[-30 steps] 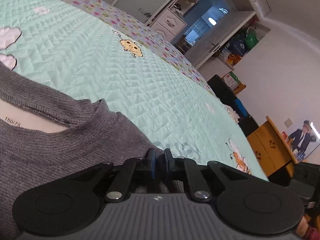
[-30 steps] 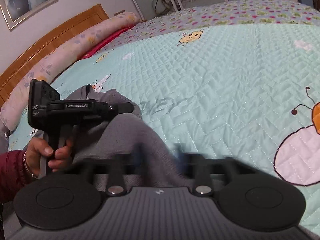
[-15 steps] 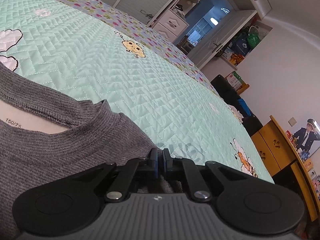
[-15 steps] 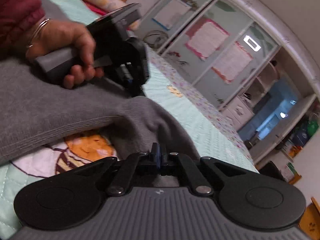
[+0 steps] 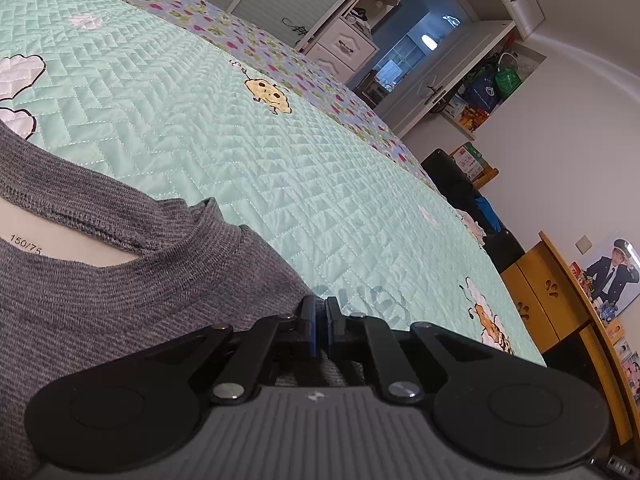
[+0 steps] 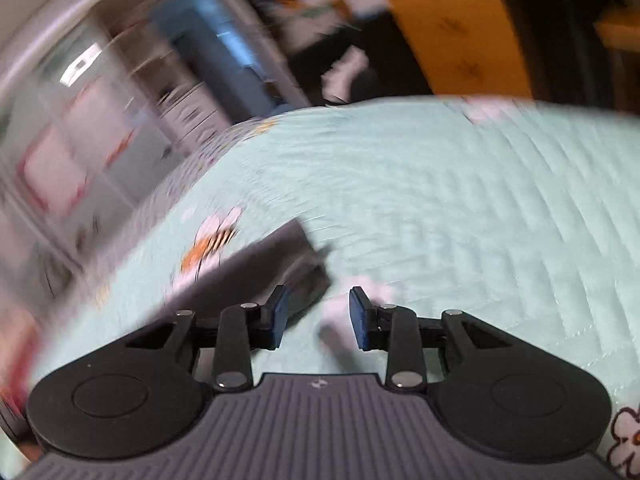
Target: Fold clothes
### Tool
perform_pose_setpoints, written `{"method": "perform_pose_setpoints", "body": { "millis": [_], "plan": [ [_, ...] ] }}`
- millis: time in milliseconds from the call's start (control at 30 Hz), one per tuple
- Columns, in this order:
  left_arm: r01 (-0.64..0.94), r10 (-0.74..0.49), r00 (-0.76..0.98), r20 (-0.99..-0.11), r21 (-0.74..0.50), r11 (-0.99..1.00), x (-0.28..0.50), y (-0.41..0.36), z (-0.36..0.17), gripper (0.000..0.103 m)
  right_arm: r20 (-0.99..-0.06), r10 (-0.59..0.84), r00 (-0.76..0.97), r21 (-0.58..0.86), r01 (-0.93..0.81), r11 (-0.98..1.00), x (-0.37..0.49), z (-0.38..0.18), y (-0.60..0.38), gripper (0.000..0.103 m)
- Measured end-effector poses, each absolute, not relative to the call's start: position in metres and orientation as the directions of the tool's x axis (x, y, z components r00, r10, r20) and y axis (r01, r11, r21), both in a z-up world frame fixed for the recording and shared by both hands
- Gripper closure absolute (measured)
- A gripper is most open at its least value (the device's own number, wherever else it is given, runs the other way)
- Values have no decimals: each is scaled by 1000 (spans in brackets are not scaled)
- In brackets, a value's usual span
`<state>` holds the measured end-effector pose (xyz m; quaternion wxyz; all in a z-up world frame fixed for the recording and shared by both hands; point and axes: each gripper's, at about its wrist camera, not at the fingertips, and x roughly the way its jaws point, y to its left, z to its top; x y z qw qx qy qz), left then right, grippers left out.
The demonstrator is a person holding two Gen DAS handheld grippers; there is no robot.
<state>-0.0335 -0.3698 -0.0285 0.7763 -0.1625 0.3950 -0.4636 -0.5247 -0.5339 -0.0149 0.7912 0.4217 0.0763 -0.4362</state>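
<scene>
Mint-green quilt (image 5: pixel 224 148) covers a big bed, with little bees and clouds sewn on it. Behind the bed stand white cupboards (image 5: pixel 436 80) and a wooden cabinet (image 5: pixel 552 300).

A grey knit top (image 5: pixel 120 304) lies on the bed, close to the left camera. Its neck hole shows a white size tag (image 5: pixel 28 240) inside. The left hand-held gripper (image 5: pixel 319 330) sits low at the edge of the top. Its jaws are pinched almost together, and grey cloth shows under and between them, so it seems to be holding the top near the shoulder.

The right camera view is very blurry. The right hand-held gripper (image 6: pixel 316 318) is over the quilt, and its jaws are opening. Nothing is between them; only quilt shows in the gap. A grey strip of the top (image 6: pixel 264 256), maybe a sleeve, lies just ahead and to the left of it, but the blur makes it hard to be sure.

The step looks like one fold just finished on the right side: that hand has let go of the cloth, while the left hand keeps the top in place. The folding is not done yet, because most of the top is spread out flat.

Next, the right hand-held gripper likely needs to find a new bit of cloth to grab, such as the sleeve end or the hem. It should come down onto the cloth, not the quilt, and pinch only the top. The left should hold firm so the top does not slide.
</scene>
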Motion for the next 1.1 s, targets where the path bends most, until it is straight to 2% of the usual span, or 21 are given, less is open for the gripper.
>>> {"method": "perform_pose_setpoints", "body": {
  "millis": [167, 300, 367, 400, 500, 600, 767, 933, 967, 1033, 1100],
  "plan": [
    [590, -848, 257, -464, -619, 518, -35, -369, -28, 95, -495, -505, 707, 777, 621, 108, -515, -38, -571, 68],
    [590, -848, 255, -465, -620, 518, -35, -370, -28, 95, -499, -468, 730, 815, 578, 33, -502, -38, -582, 69],
    [586, -850, 251, -464, -626, 515, -35, -369, -28, 95, -519, -461, 720, 792, 608, 57, -494, -36, -584, 95],
    [583, -851, 249, -463, -630, 513, -35, -369, -29, 95, -523, -454, 721, 784, 617, 76, -490, -36, -585, 100],
    [580, -852, 246, -462, -634, 511, -35, -368, -29, 95, -484, -522, 702, 766, 629, 136, -512, -23, -567, 102],
    [584, -850, 247, -465, -629, 514, -37, -370, -28, 95, -549, -531, 645, 675, 717, 174, -530, -35, -560, 103],
    [585, -848, 248, -468, -626, 516, -37, -370, -27, 95, -537, -556, 635, 647, 732, 211, -525, -36, -552, 103],
    [588, -847, 250, -469, -621, 518, -37, -370, -27, 95, -459, -587, 667, 696, 681, 228, -553, -24, -516, 103],
    [590, -846, 251, -471, -618, 520, -36, -370, -27, 95, -461, -583, 669, 697, 680, 230, -559, -23, -508, 103],
    [594, -843, 255, -474, -611, 523, -36, -370, -27, 95, -537, -550, 640, 680, 714, 167, -561, -39, -511, 103],
    [602, -836, 264, -481, -595, 532, -38, -371, -25, 95, -551, -578, 602, 648, 745, 158, -563, -30, -509, 103]
  ]
}}
